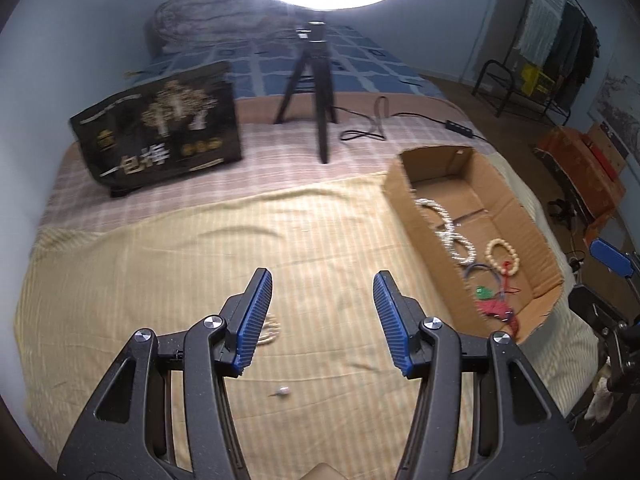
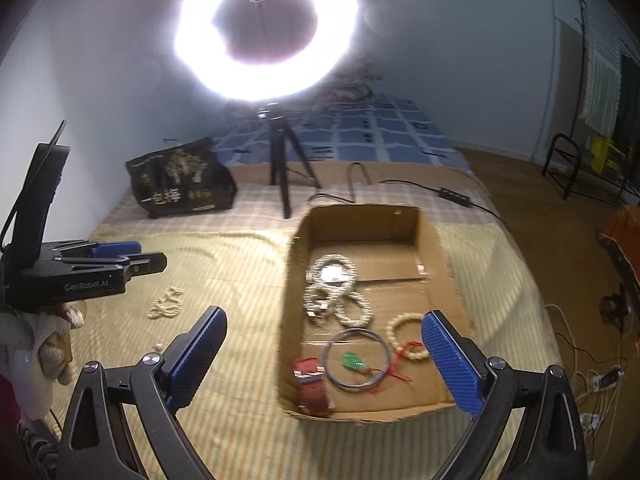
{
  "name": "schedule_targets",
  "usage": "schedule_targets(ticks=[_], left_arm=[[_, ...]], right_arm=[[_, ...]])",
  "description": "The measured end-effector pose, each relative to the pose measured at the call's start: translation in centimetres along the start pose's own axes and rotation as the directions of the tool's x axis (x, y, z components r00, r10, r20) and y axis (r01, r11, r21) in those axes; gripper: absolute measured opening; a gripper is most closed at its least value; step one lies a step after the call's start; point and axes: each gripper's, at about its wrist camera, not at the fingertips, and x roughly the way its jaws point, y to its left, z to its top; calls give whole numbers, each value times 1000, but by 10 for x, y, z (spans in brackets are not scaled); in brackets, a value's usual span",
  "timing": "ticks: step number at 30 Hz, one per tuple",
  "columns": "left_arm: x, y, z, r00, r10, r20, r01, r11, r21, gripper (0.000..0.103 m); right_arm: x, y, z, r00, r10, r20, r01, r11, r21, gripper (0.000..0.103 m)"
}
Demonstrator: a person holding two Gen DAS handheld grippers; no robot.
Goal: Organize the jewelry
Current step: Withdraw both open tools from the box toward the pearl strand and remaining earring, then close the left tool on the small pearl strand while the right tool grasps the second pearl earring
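Pearl necklace (image 1: 269, 332) half hidden behind left tongs (image 1: 322, 288)

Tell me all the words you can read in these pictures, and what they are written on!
"GenRobot.AI" stands on the side of the left tongs.
"一包" and a third big character, too blurred to be sure of, stand on the black bag.
The smaller gold print on that bag is too small to read.
Nothing readable shows on the cardboard box.

Black plastic left claw (image 1: 322, 280) with ribbed blue pads, silver screws, white GenRobot.AI lettering, cream knit glove (image 2: 48, 344)
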Motion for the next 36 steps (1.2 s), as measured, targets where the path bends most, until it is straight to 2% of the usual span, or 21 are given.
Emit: schedule_targets(ticks=[10, 14, 18, 25, 27, 29, 32, 36], left_arm=[[-8, 67, -10, 999, 39, -29, -42, 993, -107, 54], [-4, 86, -14, 998, 32, -50, -39, 987, -154, 54], [7, 92, -19, 996, 18, -90, -33, 984, -176, 54], [35, 89, -28, 985, -23, -170, -8, 984, -180, 54], [42, 88, -30, 981, -29, -190, -5, 984, -178, 54], [49, 88, -32, 978, -31, -206, -7, 984, -180, 54], [59, 91, -35, 972, -41, -233, -7, 979, -202, 54], [71, 96, -39, 965, -54, -258, -7, 973, -230, 54]], right_arm=[[24, 49, 2, 991, 104, -83, -109, 992, -62, 98], [40, 67, -4, 974, 171, -146, -181, 982, -52, 91], [57, 90, -14, 952, 227, -203, -246, 967, -69, 89], [83, 133, -32, 917, 274, -288, -321, 938, -129, 75], [90, 141, -36, 904, 294, -309, -345, 930, -125, 69], [98, 148, -41, 891, 307, -335, -365, 923, -123, 58], [108, 156, -47, 879, 311, -362, -378, 917, -129, 50], [118, 165, -53, 870, 313, -381, -389, 911, -139, 44]])
